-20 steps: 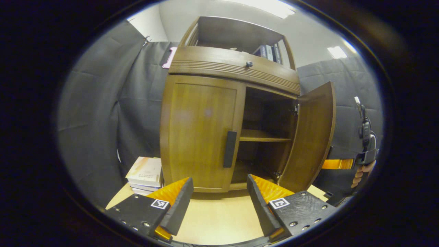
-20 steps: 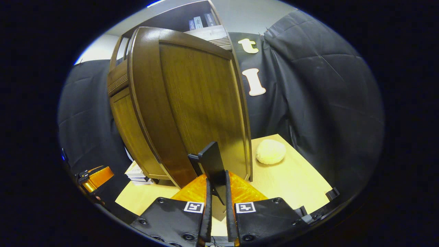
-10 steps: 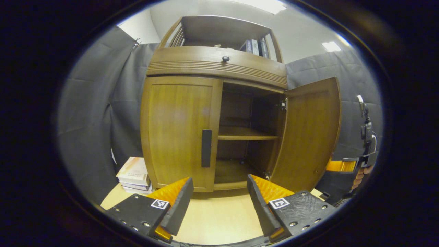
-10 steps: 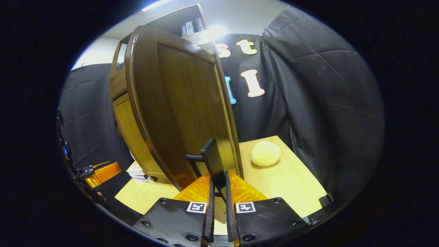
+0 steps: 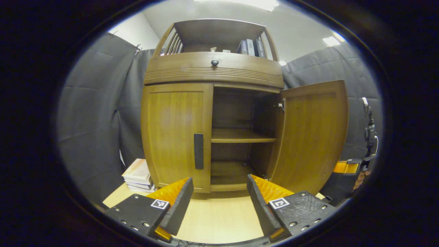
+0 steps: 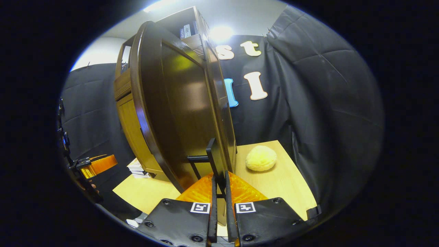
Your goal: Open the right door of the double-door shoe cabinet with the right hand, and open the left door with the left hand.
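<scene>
A brown wooden shoe cabinet [image 5: 212, 72] stands on a light tabletop. Its right door [image 5: 308, 133] is swung wide open, baring an inner shelf [image 5: 240, 135]. Its left door [image 5: 175, 133] is closed, with a dark vertical handle [image 5: 198, 151]. My left gripper [image 5: 219, 202] is open, low in front of the cabinet and apart from that handle. In the right gripper view the open right door [image 6: 181, 109] looms close, and my right gripper [image 6: 219, 192] is shut on its dark handle [image 6: 215, 161]. The right gripper [image 5: 346, 168] and a hand also show at the far right of the left gripper view.
A stack of books [image 5: 137, 175] lies on the table left of the cabinet. A pale yellow round lump [image 6: 261, 158] sits on the table [image 6: 288, 185] right of the open door. Books [image 5: 248, 46] stand on the cabinet's top shelf. Black cloth walls surround the booth.
The right door has swung further open with my right gripper shut on its handle. The left gripper view has shifted so the cabinet faces it more squarely; the left gripper stays open.
</scene>
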`<state>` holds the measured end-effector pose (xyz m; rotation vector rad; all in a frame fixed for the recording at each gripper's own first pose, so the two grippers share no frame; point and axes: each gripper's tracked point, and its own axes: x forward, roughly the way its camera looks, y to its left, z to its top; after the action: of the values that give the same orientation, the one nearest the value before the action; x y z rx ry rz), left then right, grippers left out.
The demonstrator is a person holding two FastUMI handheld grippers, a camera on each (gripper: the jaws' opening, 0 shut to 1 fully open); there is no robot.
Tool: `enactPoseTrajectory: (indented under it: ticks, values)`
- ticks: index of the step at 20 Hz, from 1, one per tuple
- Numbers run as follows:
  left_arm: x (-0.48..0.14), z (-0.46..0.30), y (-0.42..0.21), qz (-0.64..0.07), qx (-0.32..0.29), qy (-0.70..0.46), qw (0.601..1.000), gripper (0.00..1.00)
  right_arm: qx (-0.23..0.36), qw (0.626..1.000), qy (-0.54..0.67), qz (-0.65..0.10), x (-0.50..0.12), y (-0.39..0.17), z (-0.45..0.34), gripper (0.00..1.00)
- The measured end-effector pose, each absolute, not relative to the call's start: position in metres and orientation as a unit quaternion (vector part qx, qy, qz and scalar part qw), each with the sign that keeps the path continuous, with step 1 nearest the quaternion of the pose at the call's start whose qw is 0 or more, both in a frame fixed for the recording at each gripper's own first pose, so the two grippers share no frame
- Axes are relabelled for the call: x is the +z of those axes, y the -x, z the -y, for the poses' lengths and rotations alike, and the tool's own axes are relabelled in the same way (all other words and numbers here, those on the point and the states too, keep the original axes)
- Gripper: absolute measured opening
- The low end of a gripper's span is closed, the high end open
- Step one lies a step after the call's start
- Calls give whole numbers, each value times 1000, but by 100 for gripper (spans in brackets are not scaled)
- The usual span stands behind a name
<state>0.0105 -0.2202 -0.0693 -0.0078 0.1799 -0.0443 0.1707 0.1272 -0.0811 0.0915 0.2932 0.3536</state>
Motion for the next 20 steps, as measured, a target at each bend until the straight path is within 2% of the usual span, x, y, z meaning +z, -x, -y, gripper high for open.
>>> enactPoseTrajectory:
  ticks: [1, 2, 4, 5, 7, 8, 13, 14, 15, 16, 17, 20]
  values:
    - [-70, 224, -9, -91, -17, 4, 996, 89, 183, 971, -47, -145, -81, -170, -128, 6]
    - [-69, 229, -6, -90, -12, 6, 996, 89, 195, 969, -53, -144, -80, -168, -133, 13]
    - [-68, 237, -1, -91, -3, 7, 996, 89, 210, 966, -50, -143, -78, -168, -136, 13]
    - [-68, 241, 1, -91, 2, 7, 996, 89, 216, 965, -47, -141, -78, -168, -135, 6]
    - [-68, 245, 4, -92, 12, 5, 996, 89, 225, 963, -48, -139, -79, -166, -134, 6]
    - [-68, 247, 6, -93, 17, 6, 995, 89, 228, 962, -50, -140, -79, -165, -136, 13]
    - [-69, 240, 6, -100, 32, 13, 994, 89, 231, 962, -57, -134, -75, -160, -138, 14]
    - [-66, 233, 2, -97, 35, 7, 995, 89, 227, 964, -54, -131, -75, -162, -136, 7]
    - [-62, 228, -4, -93, 35, 2, 995, 89, 221, 966, -51, -127, -74, -162, -133, 13]
    - [-57, 225, -10, -89, 31, 0, 996, 89, 211, 968, -47, -124, -74, -162, -130, 6]
    - [-52, 220, -19, -83, 28, -2, 996, 89, 201, 971, -43, -119, -74, -163, -126, 13]
    - [-42, 205, -48, -68, 16, -11, 998, 90, 160, 980, -32, -112, -71, -164, -115, 21]
